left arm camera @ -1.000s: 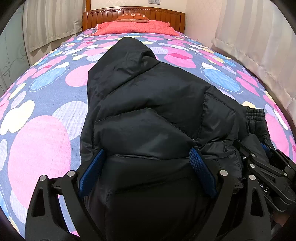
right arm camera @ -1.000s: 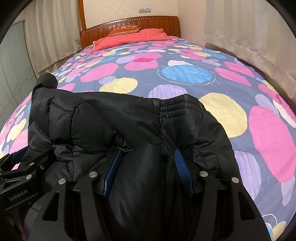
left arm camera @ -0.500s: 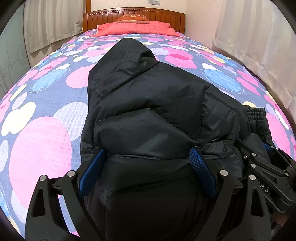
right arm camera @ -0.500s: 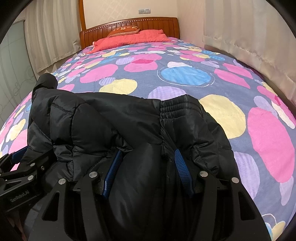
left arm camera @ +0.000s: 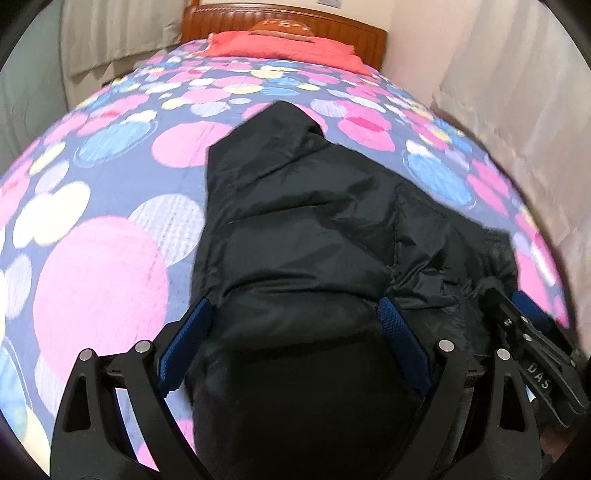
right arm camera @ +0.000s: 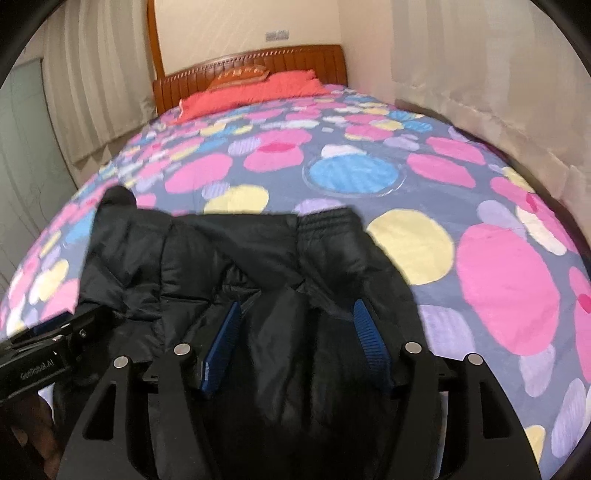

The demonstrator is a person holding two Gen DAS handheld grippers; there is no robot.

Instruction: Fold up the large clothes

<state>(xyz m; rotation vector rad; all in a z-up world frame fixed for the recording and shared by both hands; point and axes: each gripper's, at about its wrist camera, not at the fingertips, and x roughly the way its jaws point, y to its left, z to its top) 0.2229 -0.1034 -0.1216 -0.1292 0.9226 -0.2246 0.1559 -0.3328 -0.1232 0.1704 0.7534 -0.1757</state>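
Jacket: black, puffy; we see it bunched at the near end of the bed.
Left tool: we see padded fabric between its blue pads, clamped.
Right tool: likewise clamped on a jacket fold, just beside the left tool.
Cuff: ribbed, at the jacket's far edge.
Pillow: red, against the headboard.

Black padded jacket near hem cut off by the lower edge, bedspread motion-blurred in both views, print on the headboard cushion unreadable, jacket bulk hiding the jaws' grip, perhaps clamped
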